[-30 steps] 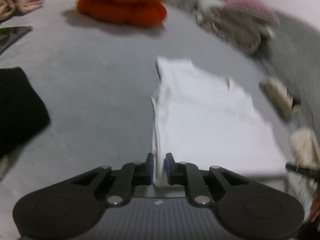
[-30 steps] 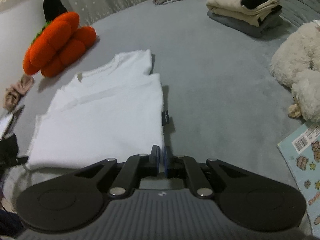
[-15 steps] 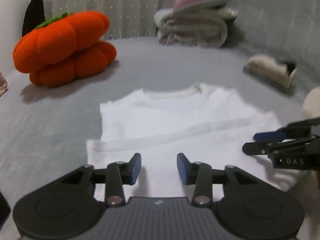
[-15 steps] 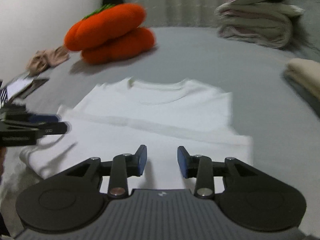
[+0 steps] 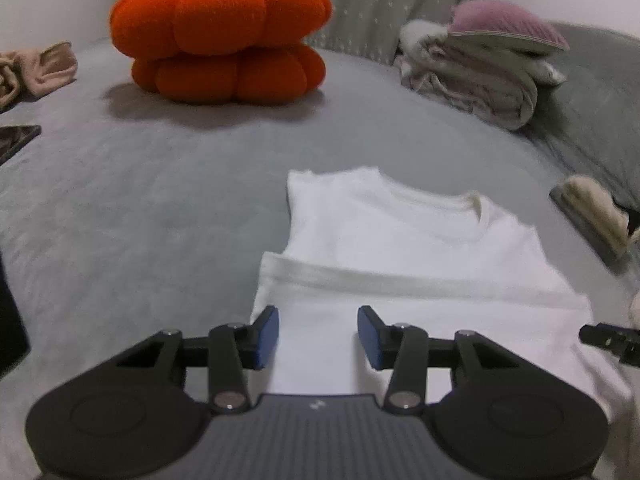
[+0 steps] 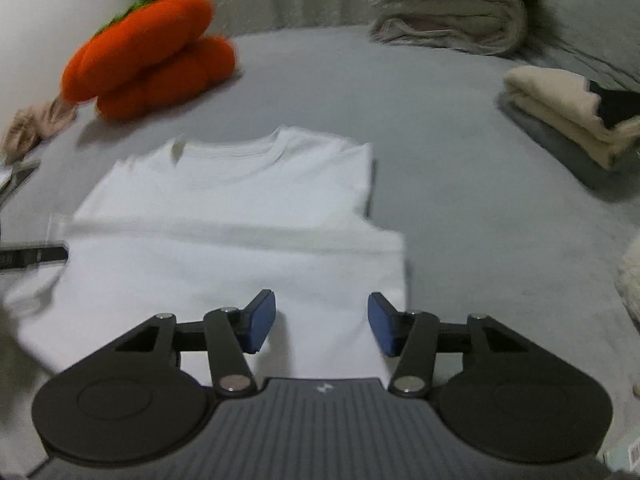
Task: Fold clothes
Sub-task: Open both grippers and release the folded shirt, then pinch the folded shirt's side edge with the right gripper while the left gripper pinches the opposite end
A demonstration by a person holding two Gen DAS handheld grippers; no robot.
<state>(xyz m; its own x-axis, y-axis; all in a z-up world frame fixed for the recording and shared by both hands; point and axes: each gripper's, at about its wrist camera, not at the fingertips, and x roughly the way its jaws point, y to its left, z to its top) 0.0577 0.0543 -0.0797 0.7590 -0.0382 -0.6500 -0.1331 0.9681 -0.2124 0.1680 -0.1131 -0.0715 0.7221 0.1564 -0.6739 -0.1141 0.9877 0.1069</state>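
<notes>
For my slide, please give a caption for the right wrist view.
Open right gripper above folded white T-shirt on grey bed.

Your right gripper (image 5: 612,340) poking in at the left view's edge with its jaws cut off, white shirt's (image 5: 400,264) near hem hiding behind the gripper body, orange cushion (image 6: 148,56) blurring, dark object (image 5: 12,320) cropped at the left.

Dim, cool indoor light is spread evenly. A soft shadow is cast toward 8 o'clock beneath the orange cushion (image 5: 220,32). Strong fisheye bending is seen at the edges. Slight motion blur is seen, heavier in the right wrist view.
</notes>
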